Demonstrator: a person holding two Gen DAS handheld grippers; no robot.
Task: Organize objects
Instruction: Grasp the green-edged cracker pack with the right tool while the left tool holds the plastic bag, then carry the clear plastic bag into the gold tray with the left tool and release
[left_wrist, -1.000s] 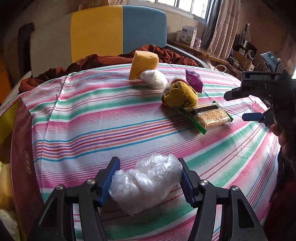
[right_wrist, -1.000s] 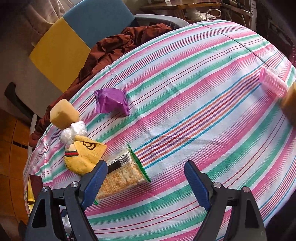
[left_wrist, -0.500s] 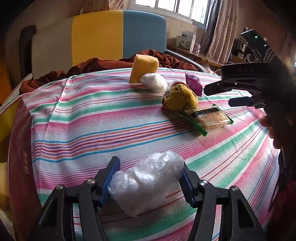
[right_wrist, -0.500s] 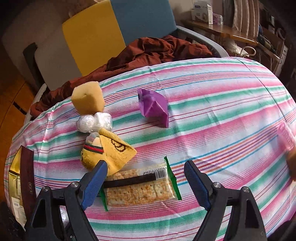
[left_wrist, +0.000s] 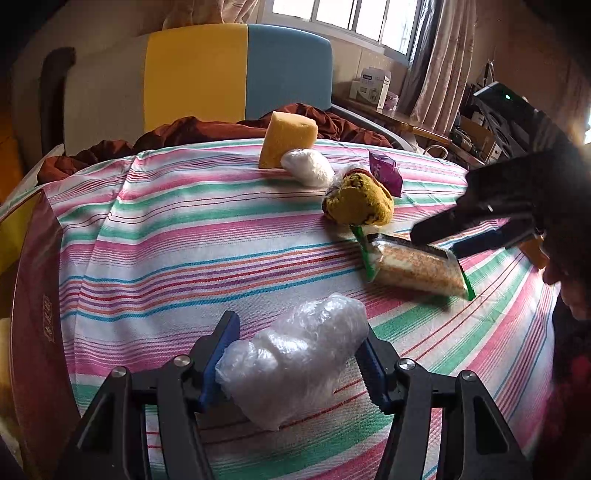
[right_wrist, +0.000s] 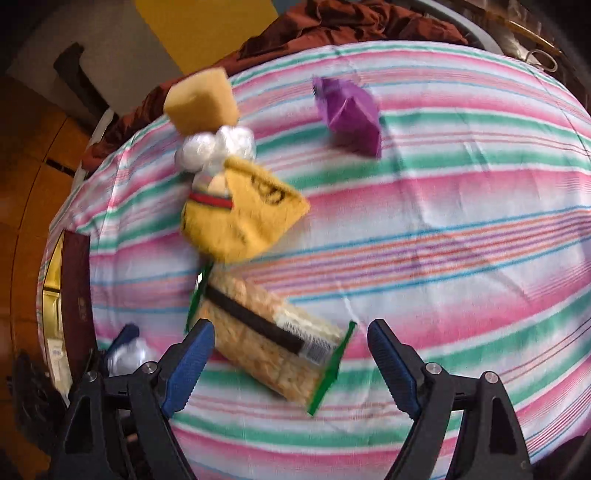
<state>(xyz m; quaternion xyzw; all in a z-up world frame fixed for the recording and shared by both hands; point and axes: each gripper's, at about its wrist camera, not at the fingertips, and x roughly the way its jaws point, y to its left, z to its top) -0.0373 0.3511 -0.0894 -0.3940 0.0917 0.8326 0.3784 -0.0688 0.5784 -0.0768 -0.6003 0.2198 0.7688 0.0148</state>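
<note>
My left gripper (left_wrist: 295, 363) is shut on a crumpled clear plastic bag (left_wrist: 295, 362) just above the striped tablecloth (left_wrist: 184, 240). My right gripper (right_wrist: 291, 358) is open and hovers right over a cracker packet (right_wrist: 273, 339) with green ends; the packet lies between its fingers. The right gripper (left_wrist: 476, 236) also shows in the left wrist view, above the cracker packet (left_wrist: 417, 269). Beyond lie a yellow sock bundle (right_wrist: 243, 218), a white plastic ball (right_wrist: 214, 147), a yellow sponge (right_wrist: 201, 101) and a purple packet (right_wrist: 351, 114).
A dark red box (left_wrist: 37, 317) lies at the table's left edge. A brown cloth (left_wrist: 207, 133) and a yellow-and-blue chair back (left_wrist: 236, 74) are behind the table. Shelves and clutter stand at the far right.
My right gripper has swung left and down toward the cracker packet, which now sits between its open fingers. My left gripper still holds the plastic bag and has barely moved.
</note>
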